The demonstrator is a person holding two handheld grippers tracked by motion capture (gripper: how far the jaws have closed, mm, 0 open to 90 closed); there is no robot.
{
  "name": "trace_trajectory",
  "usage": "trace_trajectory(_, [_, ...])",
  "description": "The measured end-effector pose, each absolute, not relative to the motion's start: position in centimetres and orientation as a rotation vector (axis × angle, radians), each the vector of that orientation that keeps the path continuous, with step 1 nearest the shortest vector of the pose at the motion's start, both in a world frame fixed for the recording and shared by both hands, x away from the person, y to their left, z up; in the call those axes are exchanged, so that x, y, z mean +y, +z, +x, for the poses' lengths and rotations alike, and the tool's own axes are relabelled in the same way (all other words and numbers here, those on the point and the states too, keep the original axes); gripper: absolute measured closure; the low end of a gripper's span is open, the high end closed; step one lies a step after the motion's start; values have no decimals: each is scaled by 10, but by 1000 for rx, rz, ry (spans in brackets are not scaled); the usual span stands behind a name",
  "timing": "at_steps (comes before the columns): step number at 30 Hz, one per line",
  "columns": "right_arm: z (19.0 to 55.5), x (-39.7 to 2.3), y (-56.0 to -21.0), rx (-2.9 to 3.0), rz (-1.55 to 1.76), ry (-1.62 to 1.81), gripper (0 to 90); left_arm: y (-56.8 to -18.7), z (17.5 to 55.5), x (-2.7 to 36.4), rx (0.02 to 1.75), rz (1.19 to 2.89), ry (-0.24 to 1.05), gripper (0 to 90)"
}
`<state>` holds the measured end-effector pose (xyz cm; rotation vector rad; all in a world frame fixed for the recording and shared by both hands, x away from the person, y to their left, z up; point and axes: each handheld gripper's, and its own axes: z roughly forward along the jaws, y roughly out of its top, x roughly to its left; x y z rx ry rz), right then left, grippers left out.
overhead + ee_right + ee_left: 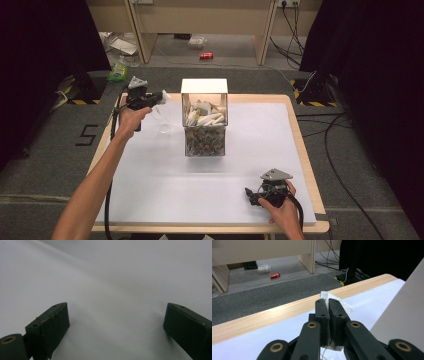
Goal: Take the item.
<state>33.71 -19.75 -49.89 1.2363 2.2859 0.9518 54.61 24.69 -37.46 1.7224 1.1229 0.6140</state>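
Up at the far left of the table [300, 150], the left gripper [161, 97] is pinching a small, thin, crinkled white packet [337, 302], its 2 matte black jaws pressed nearly together with only the packet's film between them. In the left gripper view the packet's creased, translucent edge is sticking out past the jaw tips and a little below them, above the pale wooden rim and the smooth white sheet [150, 175] that is covering the tabletop. Just to the right of this gripper, a tall clear-walled square box [205, 125] with a white upper frame is standing on the sheet; it is holding flat white packets in its top part and a mottled, darker mass in its lower part, too small to make out. A faint glassy object [163, 125], seemingly a clear cup, is sitting just below the left gripper's tips. Well apart, at the near right corner, the right gripper [248, 196] is resting on the sheet, its 2 blocky black jaws standing wide apart with nothing between them, only plain white surface.
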Motion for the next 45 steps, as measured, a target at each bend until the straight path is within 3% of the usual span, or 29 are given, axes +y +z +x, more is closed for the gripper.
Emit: trace_trajectory(45, [337,-198,-499,2287,1236,951,70,-424,548,258,1192,1805,581,842])
